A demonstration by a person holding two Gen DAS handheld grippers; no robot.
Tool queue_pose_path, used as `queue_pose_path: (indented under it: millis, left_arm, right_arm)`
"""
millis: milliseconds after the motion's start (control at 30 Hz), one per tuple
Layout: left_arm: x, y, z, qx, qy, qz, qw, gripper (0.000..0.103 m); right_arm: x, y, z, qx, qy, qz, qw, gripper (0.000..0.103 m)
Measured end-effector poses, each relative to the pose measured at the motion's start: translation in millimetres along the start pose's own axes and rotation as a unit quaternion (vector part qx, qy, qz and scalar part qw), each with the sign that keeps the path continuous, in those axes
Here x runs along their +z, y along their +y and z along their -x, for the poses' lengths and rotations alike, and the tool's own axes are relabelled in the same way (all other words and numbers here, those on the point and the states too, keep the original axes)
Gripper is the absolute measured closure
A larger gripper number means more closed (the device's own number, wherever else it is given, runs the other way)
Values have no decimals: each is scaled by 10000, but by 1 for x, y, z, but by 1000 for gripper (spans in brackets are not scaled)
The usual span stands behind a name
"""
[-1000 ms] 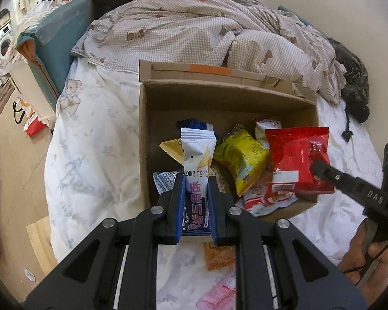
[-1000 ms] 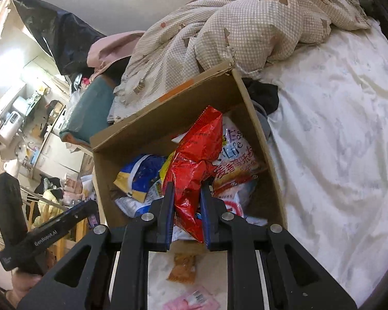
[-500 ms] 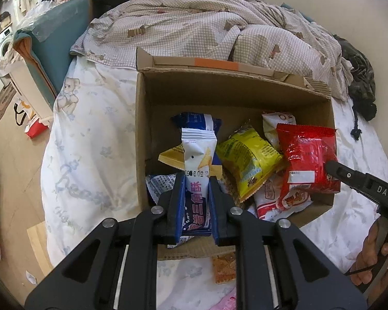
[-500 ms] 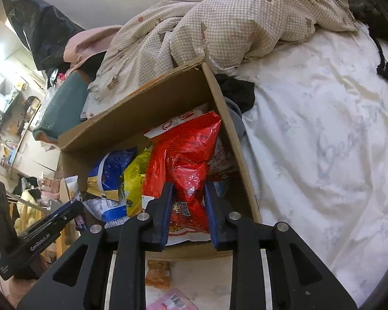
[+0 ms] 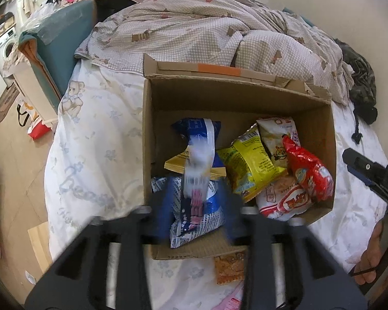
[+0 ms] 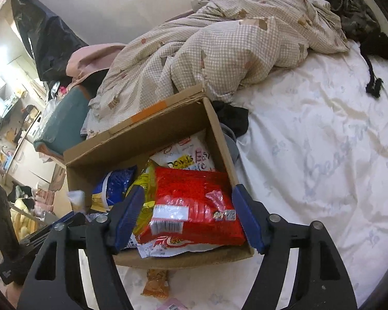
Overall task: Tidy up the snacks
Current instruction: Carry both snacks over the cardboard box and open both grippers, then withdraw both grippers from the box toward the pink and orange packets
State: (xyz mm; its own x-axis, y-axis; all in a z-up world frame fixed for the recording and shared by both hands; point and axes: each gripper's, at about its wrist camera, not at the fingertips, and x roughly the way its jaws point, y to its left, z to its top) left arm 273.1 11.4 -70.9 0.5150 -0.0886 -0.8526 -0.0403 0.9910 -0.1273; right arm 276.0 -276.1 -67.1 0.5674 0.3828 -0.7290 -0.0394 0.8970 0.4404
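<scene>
Several packets sit inside cardboard box (image 6: 168, 131) on bed. Right gripper (image 6: 188, 219) spread wide, red packet (image 6: 194, 204) lying free in box. Left gripper (image 5: 196, 206) blurred, apparently parted around blue-white packet (image 5: 198, 178). Orange packet (image 6: 155, 283) and pink packet (image 6: 172, 306) outside box, not yet stowed.

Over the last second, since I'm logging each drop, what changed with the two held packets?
The right gripper opened its jaws and let go of the red packet, now lying flat in the cardboard box. The left gripper opened too; its blue-and-white packet is blurred, apparently dropping in. The box and the orange packet outside it stayed put.
</scene>
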Motion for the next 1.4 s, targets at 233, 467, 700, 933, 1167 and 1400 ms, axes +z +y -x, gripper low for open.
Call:
queue_pose_path:
  millis: [233,467,700,933,1167,1400]
  left_arm:
    - [1,-1,3,77,-83,-7,9999,30]
    - [-1,1,7,140,-161,33,9998,30]
    - [-4,6,14,93,-290,79,9995,30]
    - [-7,14,23,73,-361,220,9991,13]
    - [-13,16,38,100,-426,187,9989,13]
    - [-32,24,51,65,-338,279,9990,13]
  right_arm:
    - [-1,4,-2,79,52,43,9999,29]
    - [-2,4,-1,174,36,-4,9998,29]
    - [-2,4,2,224,39,-32,9997,29]
    - [-5,5,8,270,36,-42,9996,29]
    - [-17,4,19,284,115,-119,9995,29]
    - [-33,9,37,227,94,-12,9997,29]
